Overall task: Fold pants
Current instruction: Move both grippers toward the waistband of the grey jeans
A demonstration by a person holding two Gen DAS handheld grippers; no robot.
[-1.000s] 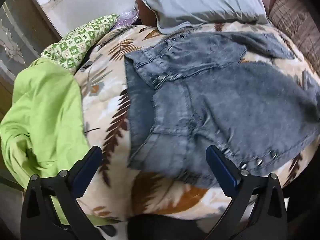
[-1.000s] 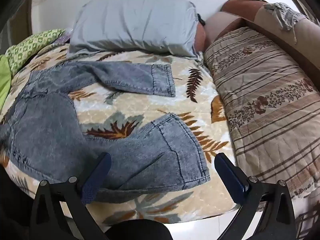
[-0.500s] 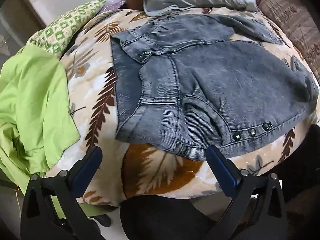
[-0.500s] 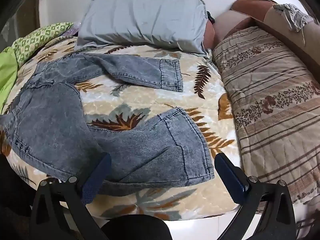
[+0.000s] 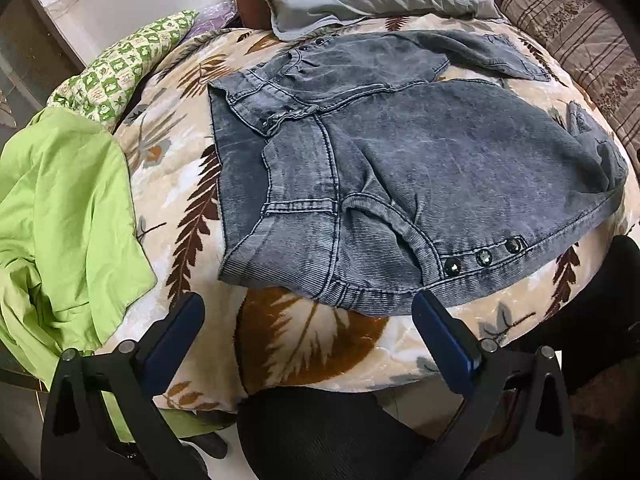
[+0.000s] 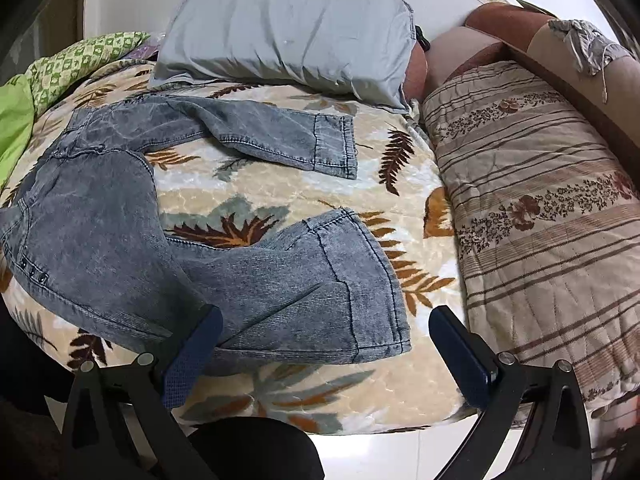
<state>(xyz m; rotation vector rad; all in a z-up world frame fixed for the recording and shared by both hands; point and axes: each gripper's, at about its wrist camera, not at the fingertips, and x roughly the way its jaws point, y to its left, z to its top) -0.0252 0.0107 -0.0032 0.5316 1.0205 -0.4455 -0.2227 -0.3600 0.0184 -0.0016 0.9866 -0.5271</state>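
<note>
The pants (image 5: 400,184) lie spread on the bed (image 5: 312,340), legs splayed apart and nothing folded yet. Both grippers are released and hold nothing: the left gripper (image 5: 308,320) hovers in the lower centre of its frame, just short of the waistband, and the right gripper (image 6: 324,340) hovers over the hem of the near leg (image 6: 320,280).

To do the step well, we take the near leg at its hem and the waistband at its near corner, pinch a single edge of cloth in each gripper, and carry both together onto the far leg (image 6: 280,136) so the seams meet.

The left wrist view shows the waistband, the three studs (image 5: 482,258) and the green cloth (image 5: 64,220) at left. The right wrist view alone shows both hems, the pillow (image 6: 288,36) at top and the striped quilt (image 6: 540,200) at right.
</note>
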